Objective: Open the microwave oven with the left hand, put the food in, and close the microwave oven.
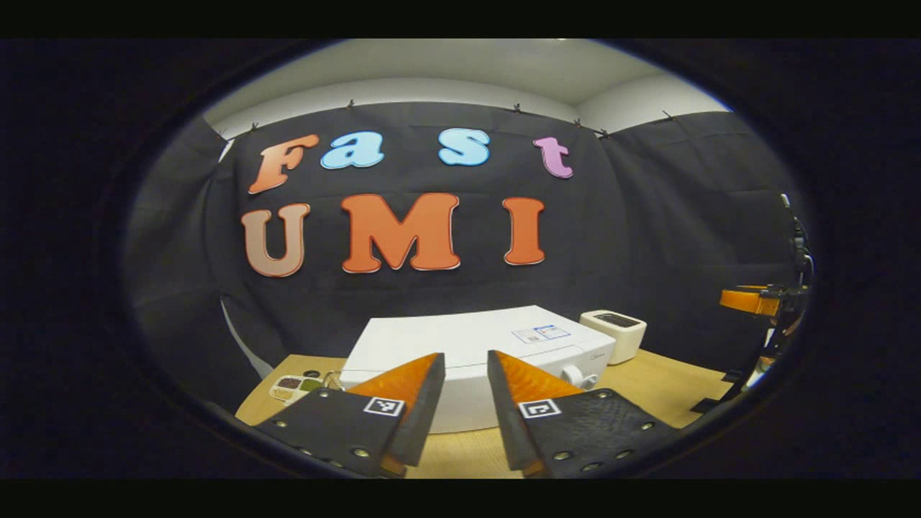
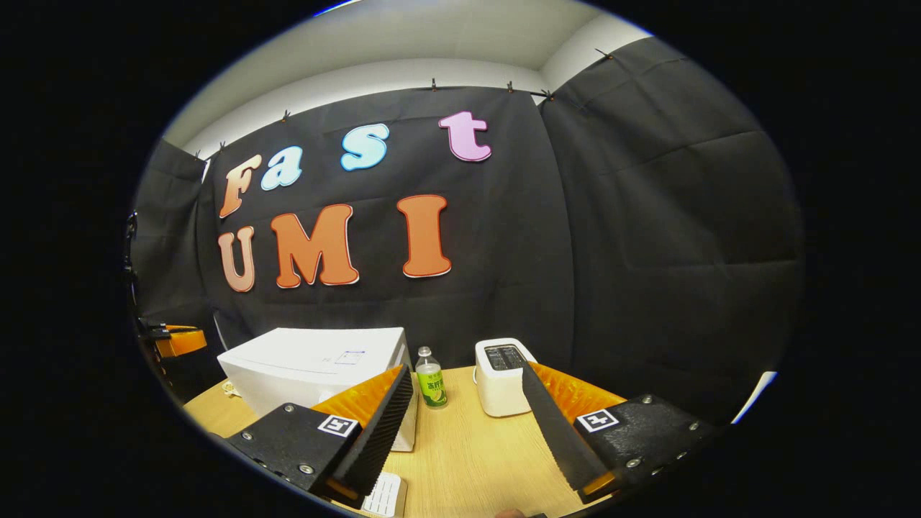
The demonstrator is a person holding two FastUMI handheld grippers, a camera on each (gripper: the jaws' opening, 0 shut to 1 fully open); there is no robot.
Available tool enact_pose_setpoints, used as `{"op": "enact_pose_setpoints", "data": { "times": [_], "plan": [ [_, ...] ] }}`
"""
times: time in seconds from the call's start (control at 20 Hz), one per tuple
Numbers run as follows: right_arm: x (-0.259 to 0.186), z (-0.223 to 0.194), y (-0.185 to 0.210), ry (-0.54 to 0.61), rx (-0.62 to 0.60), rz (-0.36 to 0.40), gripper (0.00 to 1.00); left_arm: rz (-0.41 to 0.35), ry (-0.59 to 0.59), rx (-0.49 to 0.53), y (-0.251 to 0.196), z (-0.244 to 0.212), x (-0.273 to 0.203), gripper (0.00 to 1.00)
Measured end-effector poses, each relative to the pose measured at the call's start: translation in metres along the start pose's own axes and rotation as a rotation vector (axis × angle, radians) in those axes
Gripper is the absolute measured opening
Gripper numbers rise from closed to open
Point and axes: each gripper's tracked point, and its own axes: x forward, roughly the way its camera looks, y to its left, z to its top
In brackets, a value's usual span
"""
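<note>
The white microwave oven point(image 1: 475, 345) stands on the wooden table, its door shut and a round knob point(image 1: 573, 374) on the right of its front. My left gripper point(image 1: 465, 360) hovers open in front of it, a short way off, with nothing between its fingers. A small tray of food point(image 1: 295, 386) lies on the table left of the microwave. In the right gripper view the microwave point(image 2: 316, 367) is at the left, and my right gripper point(image 2: 466, 370) is open and holds nothing above the table. The right gripper point(image 1: 763, 302) also appears far right in the left gripper view.
A white toaster point(image 1: 613, 332) point(image 2: 501, 374) stands right of the microwave, with a small green-labelled bottle point(image 2: 432, 385) between them. A white gridded object point(image 2: 385, 495) lies near the front edge of the table point(image 2: 468, 460). The left gripper point(image 2: 176, 338) shows at the far left.
</note>
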Motion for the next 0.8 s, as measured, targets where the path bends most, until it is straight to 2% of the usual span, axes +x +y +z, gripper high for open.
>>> {"op": "enact_pose_setpoints", "data": {
  "times": [0.05, 0.1, 0.2, 0.35, 0.4, 0.45, 0.8],
  "plan": [
    [0.0, 0.003, 0.004, -0.005, -0.003, 0.006, 0.95, 0.019, -0.005, -0.005, 0.007, 0.004, -0.004, 0.58],
    [-0.001, 0.005, 0.008, -0.008, -0.007, 0.012, 0.95, 0.028, -0.007, -0.015, 0.01, 0.009, -0.009, 0.95],
    [-0.003, 0.009, 0.015, -0.015, -0.015, 0.023, 0.95, 0.041, -0.022, -0.022, 0.017, 0.021, -0.018, 0.93],
    [-0.007, 0.013, 0.023, -0.023, -0.021, 0.038, 0.95, 0.104, -0.044, 0.031, 0.038, 0.034, -0.028, 0.93],
    [-0.006, 0.014, 0.025, -0.025, -0.023, 0.041, 0.95, 0.105, -0.048, 0.032, 0.038, 0.035, -0.027, 0.96],
    [-0.007, 0.015, 0.026, -0.025, -0.023, 0.043, 0.95, 0.098, -0.046, 0.025, 0.034, 0.033, -0.027, 0.93],
    [-0.008, 0.017, 0.032, -0.033, -0.032, 0.055, 0.95, 0.058, -0.049, 0.006, 0.023, 0.032, -0.029, 0.93]
  ]
}}
